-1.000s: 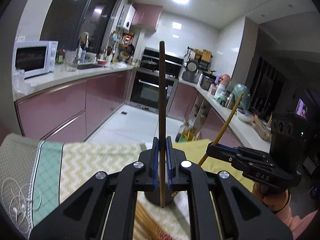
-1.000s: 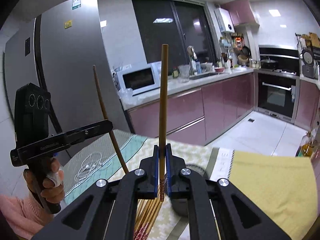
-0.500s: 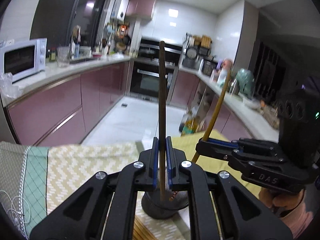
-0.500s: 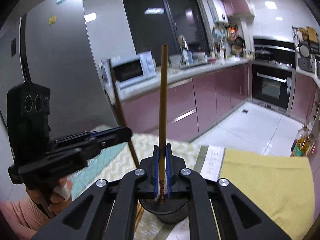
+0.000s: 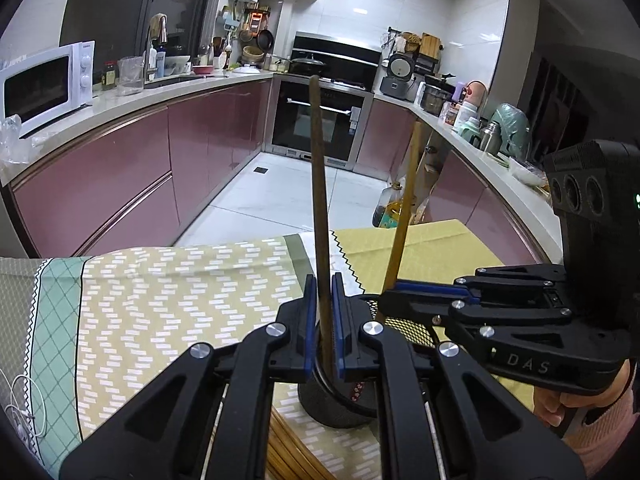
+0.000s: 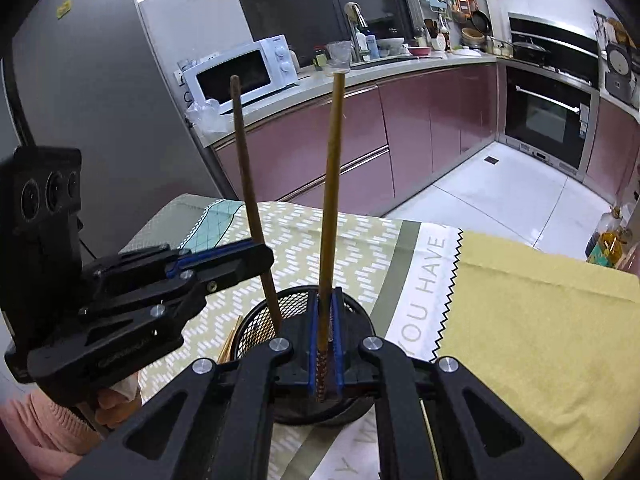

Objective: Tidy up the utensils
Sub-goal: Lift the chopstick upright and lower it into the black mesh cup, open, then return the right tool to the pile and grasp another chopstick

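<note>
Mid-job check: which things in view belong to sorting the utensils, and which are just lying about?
Job:
- dark chopstick in left gripper
- light chopstick in right gripper
- mesh holder
- loose chopsticks on the cloth

Lying about:
- white earphones
- microwave
- oil bottle

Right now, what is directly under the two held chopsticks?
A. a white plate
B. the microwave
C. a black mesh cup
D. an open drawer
C: in the right wrist view, both chopsticks, dark and light, point down into the black mesh cup on the cloth.
</note>
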`<state>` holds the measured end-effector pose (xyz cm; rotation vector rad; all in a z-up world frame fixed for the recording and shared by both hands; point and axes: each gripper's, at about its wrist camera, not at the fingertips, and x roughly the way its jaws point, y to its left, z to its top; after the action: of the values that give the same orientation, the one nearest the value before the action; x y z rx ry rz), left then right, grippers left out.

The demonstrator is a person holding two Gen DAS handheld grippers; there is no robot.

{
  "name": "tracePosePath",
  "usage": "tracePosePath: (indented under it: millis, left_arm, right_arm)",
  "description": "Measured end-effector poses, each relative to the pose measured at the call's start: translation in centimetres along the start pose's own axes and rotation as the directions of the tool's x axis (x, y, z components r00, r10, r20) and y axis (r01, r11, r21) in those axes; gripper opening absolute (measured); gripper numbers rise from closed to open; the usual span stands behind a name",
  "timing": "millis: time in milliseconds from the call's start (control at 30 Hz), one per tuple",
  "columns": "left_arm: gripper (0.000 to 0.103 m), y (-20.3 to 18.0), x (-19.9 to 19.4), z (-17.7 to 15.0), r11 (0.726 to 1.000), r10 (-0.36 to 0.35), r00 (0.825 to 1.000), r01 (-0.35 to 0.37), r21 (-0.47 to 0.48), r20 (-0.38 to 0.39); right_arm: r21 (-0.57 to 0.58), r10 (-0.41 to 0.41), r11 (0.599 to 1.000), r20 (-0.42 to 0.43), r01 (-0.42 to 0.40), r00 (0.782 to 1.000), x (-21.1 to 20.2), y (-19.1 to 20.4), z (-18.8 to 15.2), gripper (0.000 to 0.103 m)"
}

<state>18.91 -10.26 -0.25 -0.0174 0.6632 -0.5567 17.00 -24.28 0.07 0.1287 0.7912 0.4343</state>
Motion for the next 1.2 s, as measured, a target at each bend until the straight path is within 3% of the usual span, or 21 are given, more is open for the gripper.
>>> tracePosePath:
  millis: [133,200,400,567,633,833,1067,1200]
  left_arm:
    - [0.017,0.2,-0.2,-0.2,1.000,0.020,1.000,-0.020,-0.006,0.013]
    - [0.021,0.4,-0.7,-0.4,1.000,0.023,0.999,-0.022,-0.013,0.024]
    - [0.033,1.2,-4.0,-1.5,0.997,0.070,0.993,-0.067,-0.032,0.092]
    - [0.046,1.8,-7.4,-3.2,0.994,0.113,0.985,-0.111,-0.023,0.131]
    - [0.049,2.2,-8.4,-4.3,0.992,0.126,0.984,-0.125,-0.021,0.124]
    - [0.050,3.5,-8.6,-8.8,0.986,0.169,0.985,-0.169,-0.002,0.015]
    - [0.050,4.6,-7.2,-13.3,0.987,0.141,0.983,-0.149,-0.060,-0.118]
    - [0.050,4.2,-6.4,-14.5,0.988,0.134,0.979,-0.145,-0.060,-0.156]
  right_arm:
    - [0.024,-0.006,1.000,0.025,0.006,1.000,0.1,-0.2,0.5,0.009]
    - [0.027,-0.017,1.000,0.041,0.016,0.999,-0.1,-0.2,0.6,0.020]
    - [0.005,-0.050,0.999,0.124,0.050,0.991,-2.4,0.5,-0.3,0.032]
    - [-0.070,-0.004,0.997,0.214,0.019,0.977,-5.8,2.3,-1.8,0.047]
    - [-0.116,0.030,0.993,0.218,-0.005,0.976,-6.7,3.4,-2.9,0.047]
    - [-0.188,0.096,0.980,0.127,-0.071,0.987,-5.9,5.9,-6.1,0.048]
    - [-0.113,0.103,0.988,-0.044,-0.107,0.994,-1.0,6.2,-9.8,0.047]
    - [-0.078,0.074,0.994,-0.086,-0.081,0.994,0.4,5.9,-10.8,0.047]
